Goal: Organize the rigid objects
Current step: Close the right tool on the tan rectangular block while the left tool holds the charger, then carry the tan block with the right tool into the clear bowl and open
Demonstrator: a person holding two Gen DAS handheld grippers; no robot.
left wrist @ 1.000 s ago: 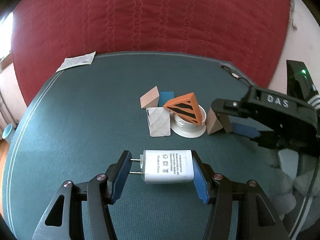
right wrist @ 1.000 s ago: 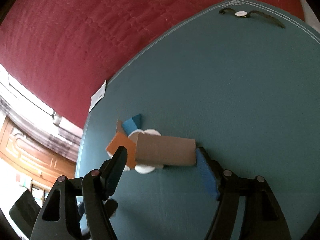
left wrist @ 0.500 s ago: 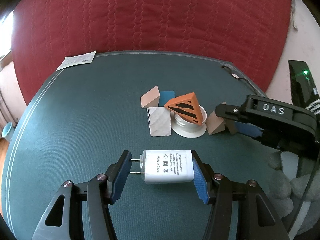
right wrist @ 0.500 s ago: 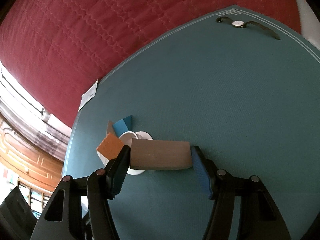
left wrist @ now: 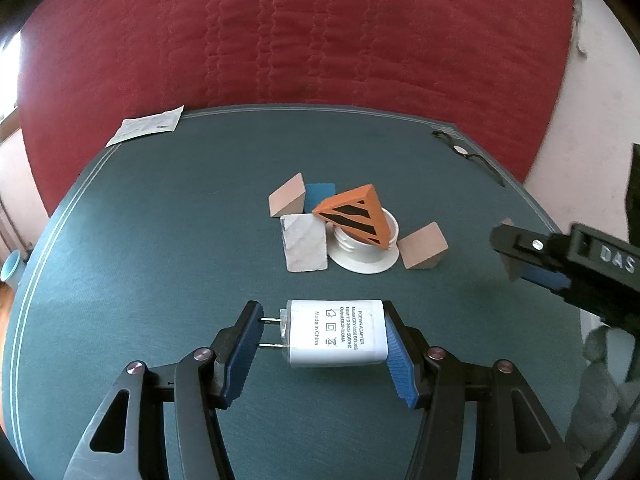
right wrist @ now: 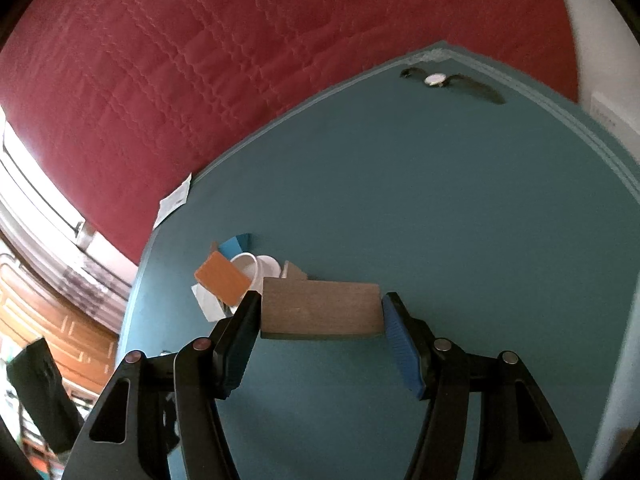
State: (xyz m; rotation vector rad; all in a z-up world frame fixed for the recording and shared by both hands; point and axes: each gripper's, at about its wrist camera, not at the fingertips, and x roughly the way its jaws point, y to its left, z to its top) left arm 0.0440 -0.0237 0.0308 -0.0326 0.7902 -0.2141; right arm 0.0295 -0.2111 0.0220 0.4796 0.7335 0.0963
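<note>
Holding one rigid piece in each claw, mid-sort above the green tabletop (left wrist: 160, 240).
Left claw (left wrist: 322, 344) clamps the white power adapter (left wrist: 334, 332); right claw (right wrist: 320, 316), just closed, grips the brown block (right wrist: 320, 308). Next, each probably needs placing beside the cluster around the white cup (left wrist: 366, 248).

Teal counter (left wrist: 160, 264) edged with pale lines. Orange wedge (left wrist: 354, 216) striped black. White adapter (left wrist: 334, 332) with grey print. Tan block (right wrist: 320, 310). White cup (left wrist: 360, 250). Blue block (left wrist: 320, 192). Quilted red bedspread (left wrist: 300, 40).

A home bedroom: red quilted mattress (left wrist: 300, 40) behind a teal mat (left wrist: 160, 260), wooden panelled door (right wrist: 60, 320).
</note>
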